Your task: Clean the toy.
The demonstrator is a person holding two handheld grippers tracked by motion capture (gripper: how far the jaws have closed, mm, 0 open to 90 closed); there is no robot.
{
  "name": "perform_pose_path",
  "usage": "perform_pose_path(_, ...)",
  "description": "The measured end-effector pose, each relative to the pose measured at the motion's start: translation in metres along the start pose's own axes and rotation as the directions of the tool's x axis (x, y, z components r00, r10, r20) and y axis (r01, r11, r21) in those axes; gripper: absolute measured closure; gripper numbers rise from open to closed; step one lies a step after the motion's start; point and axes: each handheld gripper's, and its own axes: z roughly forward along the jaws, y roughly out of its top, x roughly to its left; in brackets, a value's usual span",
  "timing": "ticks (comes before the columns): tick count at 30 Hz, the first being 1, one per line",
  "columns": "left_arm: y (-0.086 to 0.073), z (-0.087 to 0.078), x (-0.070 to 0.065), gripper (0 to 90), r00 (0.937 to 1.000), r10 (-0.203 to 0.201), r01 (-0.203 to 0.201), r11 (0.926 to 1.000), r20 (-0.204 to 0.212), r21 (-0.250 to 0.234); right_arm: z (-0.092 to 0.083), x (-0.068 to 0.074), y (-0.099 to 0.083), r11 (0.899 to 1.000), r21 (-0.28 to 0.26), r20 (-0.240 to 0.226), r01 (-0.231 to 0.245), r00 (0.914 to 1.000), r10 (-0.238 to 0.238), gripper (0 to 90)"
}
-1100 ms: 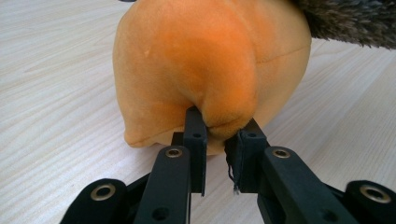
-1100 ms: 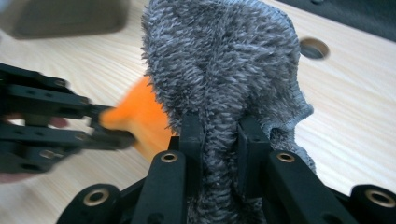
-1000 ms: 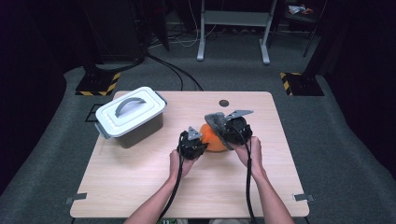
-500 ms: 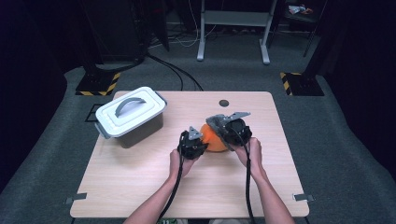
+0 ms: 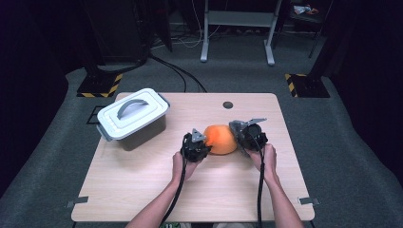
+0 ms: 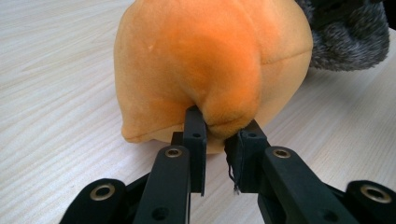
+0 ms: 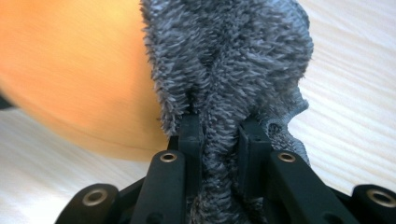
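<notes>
High view: an orange plush toy (image 5: pixel 221 138) lies mid-bench (image 5: pixel 142 190), right of a lidded bin (image 5: pixel 133 118), between both tools. Left gripper view: the left tool (image 6: pixel 219 133) pinches an orange fold. Right gripper view: the right tool (image 7: pixel 219 126) clamps the toy's grey fuzzy part (image 7: pixel 229 60). Recommended: keep both pinches deep and move both hands evenly.

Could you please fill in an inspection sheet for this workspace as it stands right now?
Surface: wooden table, with a dark round spot near the far edge.
Job's things: orange plush toy with grey fuzzy part, resting on the table.
Clutter: lidded grey box, far left.
Grippers: left gripper pinches orange plush; right gripper pinches grey fuzz.
Cables: one cable trails from each gripper.
Surroundings: grey floor, metal stand.
</notes>
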Motion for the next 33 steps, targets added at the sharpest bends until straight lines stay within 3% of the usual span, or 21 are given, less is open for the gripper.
perform_pose_path(7,-0.001,0.0,0.001,78.2,1.0,0.002,-0.002,1.0,0.001,0.0,0.025,-0.007,-0.014,0.996,0.083,0.001,-0.025,0.9997,0.025,74.7)
perform_pose_path(11,-0.002,0.0,0.001,78.2,1.0,-0.007,0.007,1.0,-0.004,-0.002,0.032,-0.007,-0.017,0.995,0.096,-0.009,-0.027,0.9996,0.028,74.8)
perform_pose_path(14,-0.002,-0.001,0.002,77.9,1.0,-0.008,0.008,1.0,-0.005,-0.002,0.025,-0.009,-0.013,0.996,0.087,-0.003,-0.026,0.9997,0.026,74.8)
perform_pose_path(19,-0.003,-0.001,0.003,77.6,0.9998,-0.02,0.02,0.9998,0.001,-0.006,0.0,-0.01,-0.005,1.0,0.018,-0.005,-0.023,0.9997,0.023,74.9)
perform_pose_path(22,-0.003,-0.001,0.003,77.6,1.0,-0.006,0.006,1.0,-0.002,-0.002,-0.021,-0.004,0.003,0.999,-0.046,-0.022,-0.004,0.9998,0.003,74.9)
perform_pose_path(26,-0.003,-0.001,0.003,77.6,1.0,-0.007,0.007,1.0,-0.002,-0.004,-0.04,0.011,0.015,0.995,-0.092,-0.043,0.037,0.9982,-0.041,74.8)
perform_pose_path(30,-0.002,-0.001,0.003,77.3,1.0,-0.004,0.004,1.0,-0.003,-0.004,-0.035,0.025,0.02,0.994,-0.065,-0.051,0.087,0.9946,-0.09,74.8)
perform_pose_path(33,-0.002,0.0,0.003,75.8,1.0,0.001,-0.001,1.0,-0.005,-0.004,-0.02,0.03,0.018,0.995,-0.031,-0.044,0.091,0.9947,-0.093,75.0)
